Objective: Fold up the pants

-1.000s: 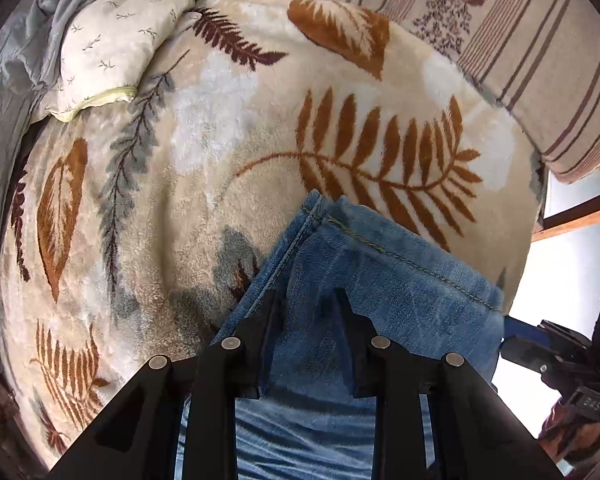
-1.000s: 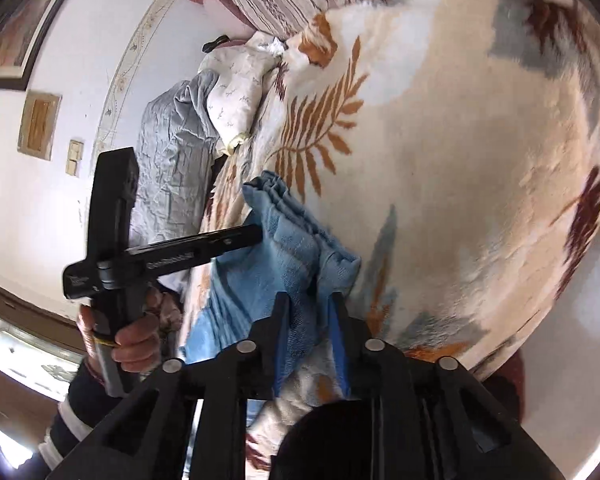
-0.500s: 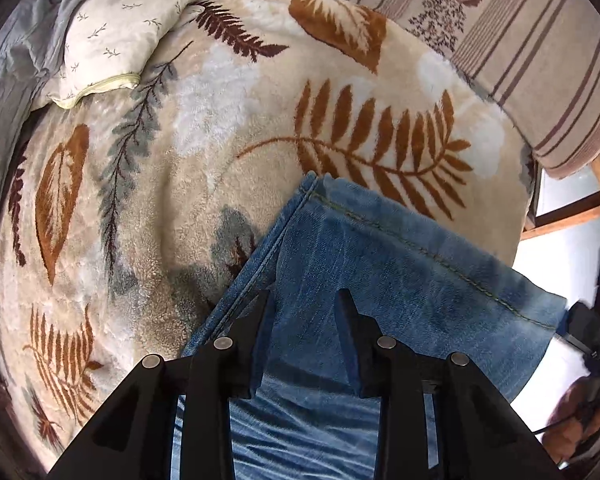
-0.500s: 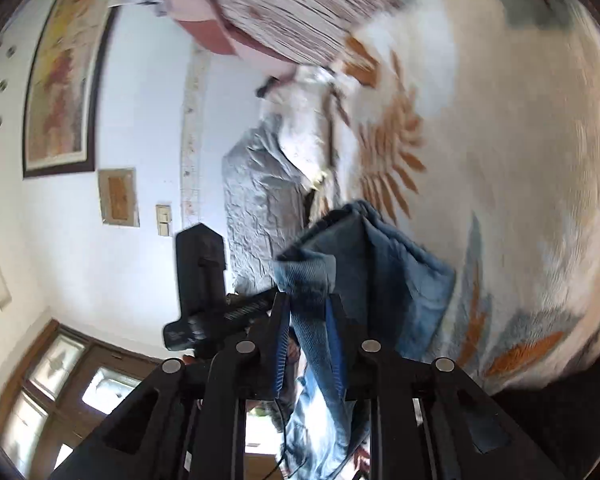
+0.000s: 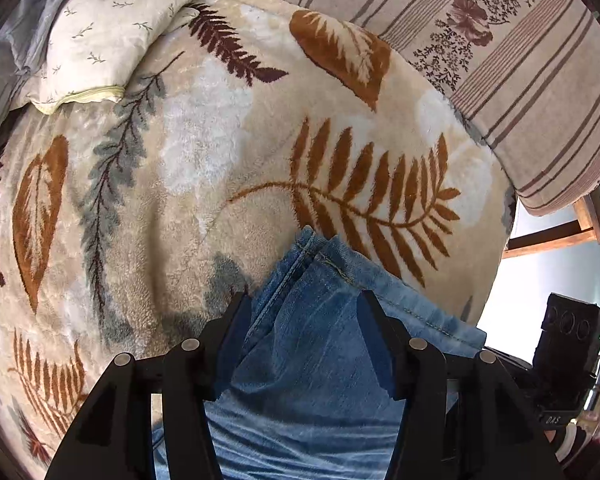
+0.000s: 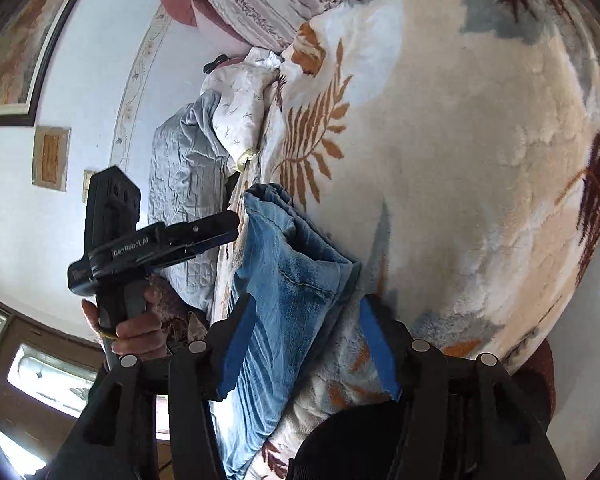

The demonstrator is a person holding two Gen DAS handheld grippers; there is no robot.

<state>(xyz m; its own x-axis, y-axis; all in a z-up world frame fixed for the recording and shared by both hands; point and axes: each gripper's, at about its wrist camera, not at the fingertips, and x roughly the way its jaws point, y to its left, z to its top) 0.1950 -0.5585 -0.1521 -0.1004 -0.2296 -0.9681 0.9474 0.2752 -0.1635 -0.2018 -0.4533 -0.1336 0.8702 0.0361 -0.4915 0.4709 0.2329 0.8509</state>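
Blue denim pants (image 5: 320, 344) lie on a beige leaf-patterned blanket (image 5: 204, 160); their hems point up the bed. My left gripper (image 5: 304, 300) is open, its jaws spread on either side of the denim just behind the hem. In the right wrist view the pants (image 6: 292, 280) hang over the bed's edge. My right gripper (image 6: 306, 304) is open, its blue-padded jaws spread around the hem corner. The left gripper also shows in the right wrist view (image 6: 228, 226), held in a hand beside the denim.
A cream pillow (image 5: 100, 36) and a grey quilt (image 6: 184, 168) lie at the far left of the bed. A striped floral cushion (image 5: 520, 64) lies along the back right. The bed's edge (image 5: 496, 280) drops off at the right, by a wooden frame (image 5: 552, 236).
Both grippers were shut on the denim hem and have opened, letting it go. The lifted, stretched hem has dropped back onto the blanket and bunched narrower.
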